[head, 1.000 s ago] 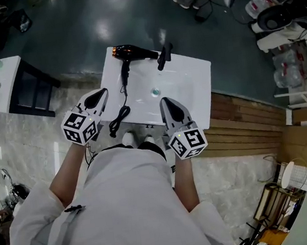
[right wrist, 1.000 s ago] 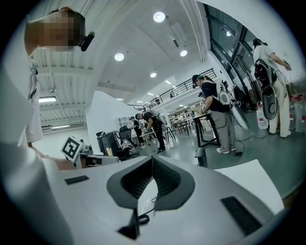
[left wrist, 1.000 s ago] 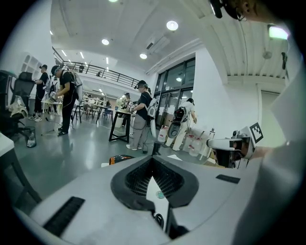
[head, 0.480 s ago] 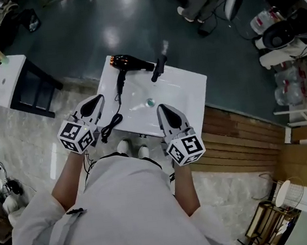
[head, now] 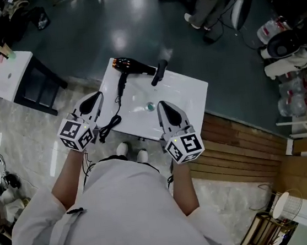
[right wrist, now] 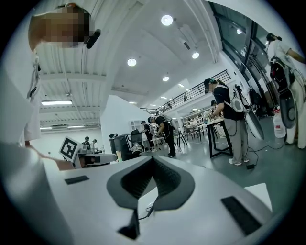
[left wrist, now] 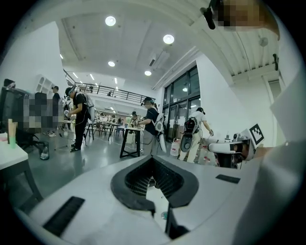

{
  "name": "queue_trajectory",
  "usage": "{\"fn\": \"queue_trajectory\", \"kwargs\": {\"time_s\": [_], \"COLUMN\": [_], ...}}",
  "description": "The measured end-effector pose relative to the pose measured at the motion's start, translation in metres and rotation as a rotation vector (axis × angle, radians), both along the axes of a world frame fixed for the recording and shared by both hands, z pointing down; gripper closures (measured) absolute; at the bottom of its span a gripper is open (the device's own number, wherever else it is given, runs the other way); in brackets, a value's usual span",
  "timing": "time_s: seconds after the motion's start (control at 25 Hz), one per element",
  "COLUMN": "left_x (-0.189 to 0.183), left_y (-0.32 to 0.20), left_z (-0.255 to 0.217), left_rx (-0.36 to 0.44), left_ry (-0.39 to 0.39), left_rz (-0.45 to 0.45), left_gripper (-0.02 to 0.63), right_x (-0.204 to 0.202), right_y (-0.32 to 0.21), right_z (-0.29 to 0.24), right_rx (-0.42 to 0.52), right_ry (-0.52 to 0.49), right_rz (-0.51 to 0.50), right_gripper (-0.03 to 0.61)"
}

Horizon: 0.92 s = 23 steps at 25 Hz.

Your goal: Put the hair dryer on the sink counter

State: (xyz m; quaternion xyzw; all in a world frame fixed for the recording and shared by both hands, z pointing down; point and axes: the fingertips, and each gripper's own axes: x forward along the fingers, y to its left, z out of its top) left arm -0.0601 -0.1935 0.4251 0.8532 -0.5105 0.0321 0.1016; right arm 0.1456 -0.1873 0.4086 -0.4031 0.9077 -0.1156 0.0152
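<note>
Evidently both hands pointed level, the left gripper (head: 95,96) and right gripper (head: 161,105) closed, empty, slightly higher than before. The hair dryer (head: 131,66) stayed at the sink counter's (head: 192,95) eleven o'clock corner.

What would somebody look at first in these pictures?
The black hair dryer with an orange back end lies at the far left corner of the white sink counter. Its black cord trails to the near left edge. In front of the counter, the left gripper and right gripper, each with a marker cube, hover with jaws shut and empty.
</note>
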Motion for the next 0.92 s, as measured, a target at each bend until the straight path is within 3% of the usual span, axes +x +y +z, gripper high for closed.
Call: {"fn": "queue_trajectory", "kwargs": {"time_s": [0.52,0.92], "left_x": [0.008,0.005], "left_y": [0.003,-0.002], "left_z": [-0.003,0.009], "left_rx": [0.029,-0.009], "left_ry": [-0.021,-0.019], "left_rz": [-0.008,-0.011], "left_gripper": [0.611,0.611], "right_x": [0.0,-0.003], "right_y": [-0.004,-0.007], "right_z": [-0.005,0.004], "right_rx": [0.015,-0.001], "right_ry": [-0.007,0.006], "right_rz": [-0.015,-0.018], "right_gripper": [0.571,0.571]}}
